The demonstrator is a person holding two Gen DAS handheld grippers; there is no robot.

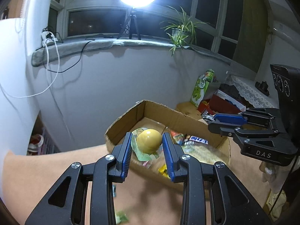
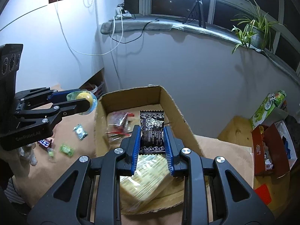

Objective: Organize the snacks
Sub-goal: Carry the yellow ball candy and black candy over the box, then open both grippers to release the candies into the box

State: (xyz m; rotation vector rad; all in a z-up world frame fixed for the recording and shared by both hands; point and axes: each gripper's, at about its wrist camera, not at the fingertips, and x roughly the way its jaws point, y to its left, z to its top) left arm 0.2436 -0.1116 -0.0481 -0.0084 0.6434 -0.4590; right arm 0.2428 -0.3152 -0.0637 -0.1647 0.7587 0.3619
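Left hand-held gripper (image 1: 146, 142) pinches a yellow-domed jelly cup (image 1: 149, 140); right hand-held gripper (image 2: 152, 142) clamps a black packet (image 2: 151, 131) above the cardboard box (image 2: 176, 108).

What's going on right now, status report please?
Left gripper shut on yellow ball snack. Right gripper shut on black packet, above cardboard box. Nothing blocking.

Left tongs (image 1: 146, 146) clamped on a load, right tongs (image 2: 152, 142) likewise, both raised, apart
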